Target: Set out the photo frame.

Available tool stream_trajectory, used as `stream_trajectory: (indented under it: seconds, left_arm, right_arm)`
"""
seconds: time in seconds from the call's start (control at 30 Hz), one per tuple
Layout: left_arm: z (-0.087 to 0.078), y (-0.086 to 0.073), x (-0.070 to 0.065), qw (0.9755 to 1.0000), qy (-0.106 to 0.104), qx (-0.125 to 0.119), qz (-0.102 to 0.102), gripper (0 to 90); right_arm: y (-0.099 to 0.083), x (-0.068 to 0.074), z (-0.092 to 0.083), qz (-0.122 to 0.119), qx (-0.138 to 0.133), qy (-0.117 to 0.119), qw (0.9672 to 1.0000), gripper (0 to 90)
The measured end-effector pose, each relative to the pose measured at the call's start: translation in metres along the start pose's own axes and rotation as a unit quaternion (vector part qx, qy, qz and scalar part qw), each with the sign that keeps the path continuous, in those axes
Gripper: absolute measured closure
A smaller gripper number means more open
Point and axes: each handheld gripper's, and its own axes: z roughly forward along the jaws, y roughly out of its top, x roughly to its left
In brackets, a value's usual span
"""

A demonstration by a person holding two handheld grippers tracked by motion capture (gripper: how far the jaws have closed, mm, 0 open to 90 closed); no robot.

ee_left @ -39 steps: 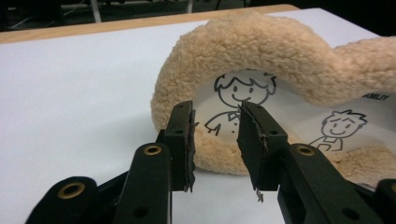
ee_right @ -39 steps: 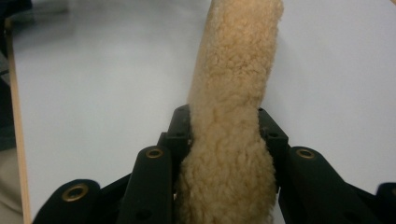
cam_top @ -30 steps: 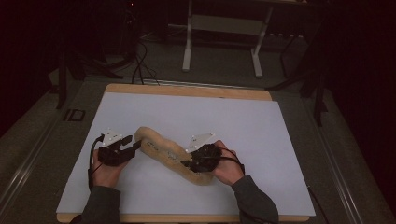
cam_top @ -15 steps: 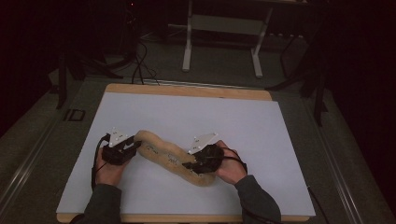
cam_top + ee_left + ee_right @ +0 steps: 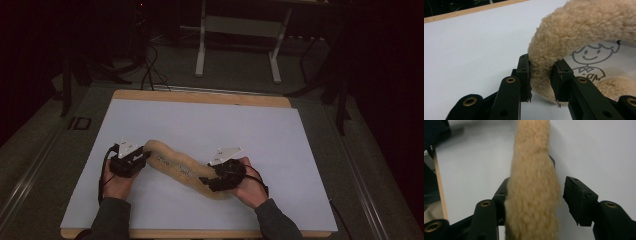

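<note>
A long tan fleece piece [image 5: 175,166] lies in a curve on the white table sheet [image 5: 225,125]. My left gripper [image 5: 142,161] is at its left end. In the left gripper view its jaws [image 5: 541,80] have just been closing and pinch a fold of the fleece [image 5: 579,27]. A cartoon figure [image 5: 589,57] is printed on the white lining beneath. My right gripper [image 5: 206,181] is at the other end. Its jaws [image 5: 540,198] have just been opening. The fleece [image 5: 531,202] lies between them, against the left pad and apart from the right pad [image 5: 576,200].
The sheet covers a wooden tabletop whose edge [image 5: 200,96] shows at the far side. Beyond it are a dark floor, cables [image 5: 145,65] and a white stand [image 5: 240,30]. Both forearms come in from the bottom.
Both hands stay nearly where they were at the two ends of the fleece. The right hand has shifted slightly toward the near edge.
</note>
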Motion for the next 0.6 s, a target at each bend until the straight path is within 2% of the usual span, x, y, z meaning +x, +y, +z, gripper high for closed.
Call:
stream_trajectory:
  seconds: [0.2,0.6]
  left_arm:
    - [0.0,0.0,0.0,1.0,-0.001,0.001,-0.004,71.7]
    - [0.0,0.0,0.0,1.0,-0.003,0.0,-0.008,71.6]
  right_arm:
    - [-0.01,0.002,-0.003,0.024,0.002,-0.004,0.9997,46.4]
    - [-0.042,-0.002,-0.004,0.075,-0.004,-0.004,0.9972,44.5]
